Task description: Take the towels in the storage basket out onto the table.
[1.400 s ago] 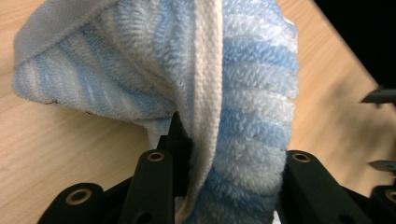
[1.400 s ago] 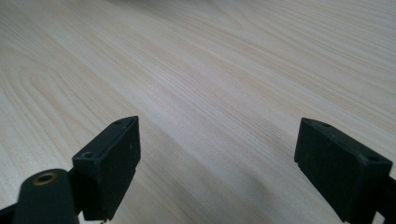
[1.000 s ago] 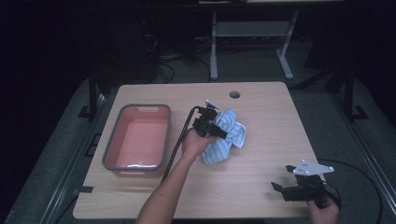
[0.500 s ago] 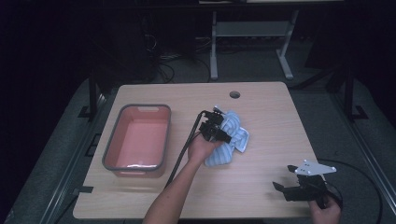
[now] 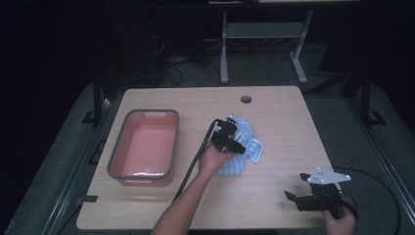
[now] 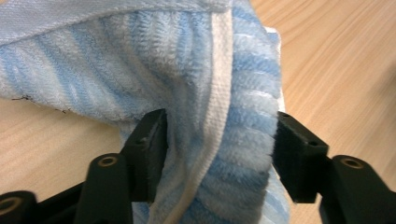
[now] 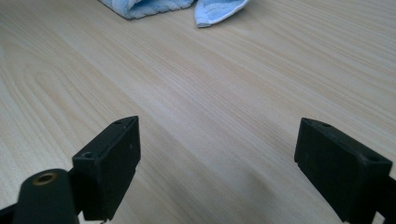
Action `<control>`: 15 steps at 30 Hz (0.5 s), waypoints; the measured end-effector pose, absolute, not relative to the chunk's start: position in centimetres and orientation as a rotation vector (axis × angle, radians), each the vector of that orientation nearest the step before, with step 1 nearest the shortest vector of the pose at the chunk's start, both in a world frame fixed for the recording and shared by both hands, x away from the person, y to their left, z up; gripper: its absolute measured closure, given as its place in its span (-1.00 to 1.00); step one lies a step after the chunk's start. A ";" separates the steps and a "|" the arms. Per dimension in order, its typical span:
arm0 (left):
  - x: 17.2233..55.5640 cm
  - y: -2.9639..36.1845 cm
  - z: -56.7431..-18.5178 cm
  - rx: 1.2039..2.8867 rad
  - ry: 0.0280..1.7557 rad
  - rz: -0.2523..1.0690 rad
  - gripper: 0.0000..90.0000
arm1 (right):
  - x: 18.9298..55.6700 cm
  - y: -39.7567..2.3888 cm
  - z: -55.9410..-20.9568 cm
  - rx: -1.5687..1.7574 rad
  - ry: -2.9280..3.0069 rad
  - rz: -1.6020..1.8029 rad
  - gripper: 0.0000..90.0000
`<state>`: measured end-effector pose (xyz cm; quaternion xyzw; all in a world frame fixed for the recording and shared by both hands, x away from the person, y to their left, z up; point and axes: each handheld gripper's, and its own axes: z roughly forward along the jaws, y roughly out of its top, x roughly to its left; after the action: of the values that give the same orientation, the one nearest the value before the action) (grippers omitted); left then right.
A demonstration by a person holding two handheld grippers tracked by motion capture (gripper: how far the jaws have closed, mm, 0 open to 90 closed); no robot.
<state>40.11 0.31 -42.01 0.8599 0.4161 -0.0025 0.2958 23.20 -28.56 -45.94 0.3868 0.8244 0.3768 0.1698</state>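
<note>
A blue-and-white striped towel (image 5: pixel 248 147) lies crumpled near the middle of the wooden table (image 5: pixel 284 122). My left gripper (image 5: pixel 236 139) rests on top of it. In the left gripper view a thick fold of the towel (image 6: pixel 187 60) sits between the jaws of the left gripper (image 6: pixel 219 144). The jaws have just been opening and now stand wide and open, the cloth loose between them. My right gripper (image 5: pixel 293 198) waits near the table's front right corner. In its own view the right gripper (image 7: pixel 217 154) is open over bare wood, with the towel's edge (image 7: pixel 154 7) far ahead.
A pink bin with a grey rim (image 5: pixel 147 113) stands on the left half of the table. A round cable hole (image 5: pixel 245 99) sits near the far edge. A cable (image 5: pixel 195 161) trails from the left gripper along the forearm. Dark floor and a metal stand lie beyond the table.
The left hand has shifted a little toward the front and lower onto the towel, and its jaws have spread apart around the cloth. The right gripper has stayed put.
</note>
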 end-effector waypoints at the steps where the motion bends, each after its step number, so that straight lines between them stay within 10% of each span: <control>1: 40.0 0.4 -41.9 2.298 1.103 -0.003 -0.16 | 23.2 -28.5 -45.9 1.099 2.344 1.068 -0.69; 15: 39.2 1.5 -41.4 2.242 1.091 -0.029 -0.32 | 23.1 -28.5 -45.8 1.082 2.342 1.057 -0.69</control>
<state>39.19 1.50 -41.36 0.8523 0.4149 -0.0108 0.3183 23.13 -28.49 -45.82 0.3820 0.8270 0.3733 0.1756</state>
